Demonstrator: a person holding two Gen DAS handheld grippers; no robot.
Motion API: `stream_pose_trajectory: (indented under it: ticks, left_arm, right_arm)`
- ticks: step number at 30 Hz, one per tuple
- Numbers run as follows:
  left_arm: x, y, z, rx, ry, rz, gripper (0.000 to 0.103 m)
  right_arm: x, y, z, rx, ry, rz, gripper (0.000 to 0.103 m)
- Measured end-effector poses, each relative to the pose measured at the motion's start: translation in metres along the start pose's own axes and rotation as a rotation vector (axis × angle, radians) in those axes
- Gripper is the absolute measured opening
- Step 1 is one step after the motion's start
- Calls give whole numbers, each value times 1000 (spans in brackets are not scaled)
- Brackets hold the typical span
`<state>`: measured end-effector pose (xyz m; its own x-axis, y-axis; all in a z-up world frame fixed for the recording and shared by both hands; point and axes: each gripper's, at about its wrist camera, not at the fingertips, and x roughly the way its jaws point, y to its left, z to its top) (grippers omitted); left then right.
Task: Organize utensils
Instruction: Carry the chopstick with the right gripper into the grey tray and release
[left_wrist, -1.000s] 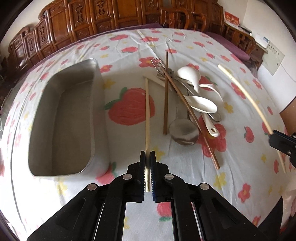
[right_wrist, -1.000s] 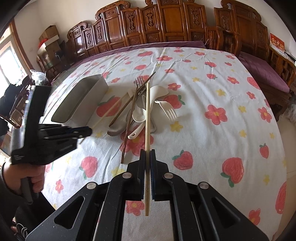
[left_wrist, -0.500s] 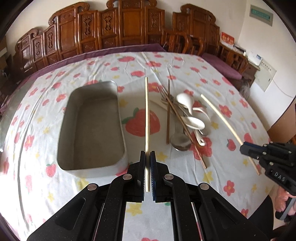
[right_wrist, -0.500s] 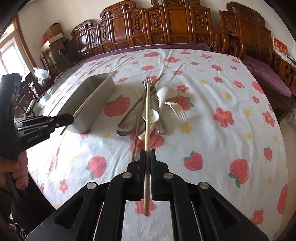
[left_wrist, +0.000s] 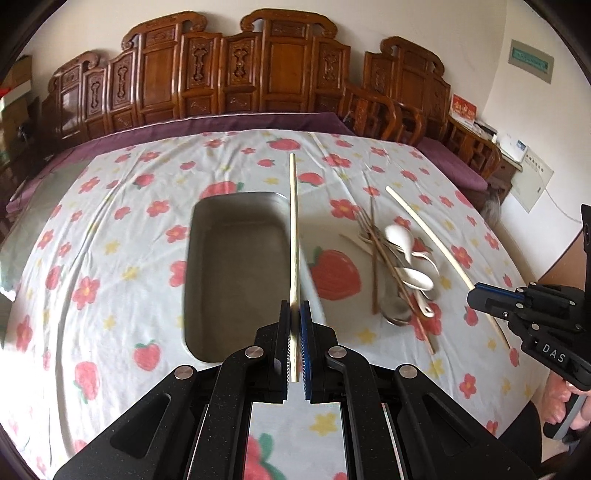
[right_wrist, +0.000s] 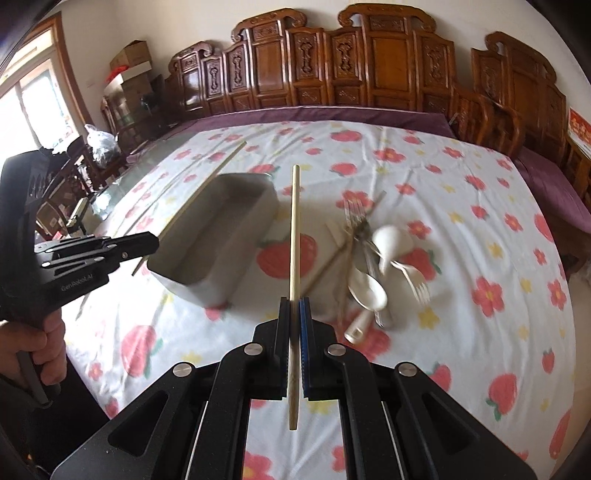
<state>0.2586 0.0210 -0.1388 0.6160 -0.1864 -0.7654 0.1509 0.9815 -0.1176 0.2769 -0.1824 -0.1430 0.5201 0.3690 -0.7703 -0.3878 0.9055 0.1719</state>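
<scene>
The left claw (left_wrist: 294, 347) is clamped shut on a pale, thin bamboo chopstick (left_wrist: 293, 236), gripping it near its lower end so that most of the stick reaches forward, in the air above the right rim of the rectangular grey metal tray (left_wrist: 236, 273). The right claw (right_wrist: 294, 347) is likewise closed on a second pale bamboo chopstick (right_wrist: 294, 229), held a little way up from its butt, with a short tail poking out behind the pads and the long part in the air over the cloth between the tray and the heap.

Further out, the tray sits empty on the bench, which is covered by a white cloth printed with red strawberries and flowers (left_wrist: 110, 258). To the tray's right lies the loose heap of remaining utensils (left_wrist: 399, 266): white ceramic soup spoons, a metal ladle-like spoon, forks and dark brown wooden chopsticks, crossed over one another.

Each chopstick is probably light, stiff and smooth, so a hold near one end lets it pivot or slide between the pads; a grip nearer the middle would likely steady it. The ceramic spoons look brittle and slippery and would best be taken by the handle; the crossed sticks may drag neighbours along.
</scene>
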Motion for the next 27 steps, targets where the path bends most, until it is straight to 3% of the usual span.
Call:
stream_pose_trajectory:
  ticks: [11,21,27]
  left_arm:
    - [26,45,0,-88,63,-13,4]
    - [54,57,6,-131,105,-49,4]
    - [50,59,8,-124,91,-53,5]
  right_arm:
    - [30,46,26,-59,33,23,6]
    - [48,61,38,-78,55,19,6]
    - [61,65,45,-72,67,17,6]
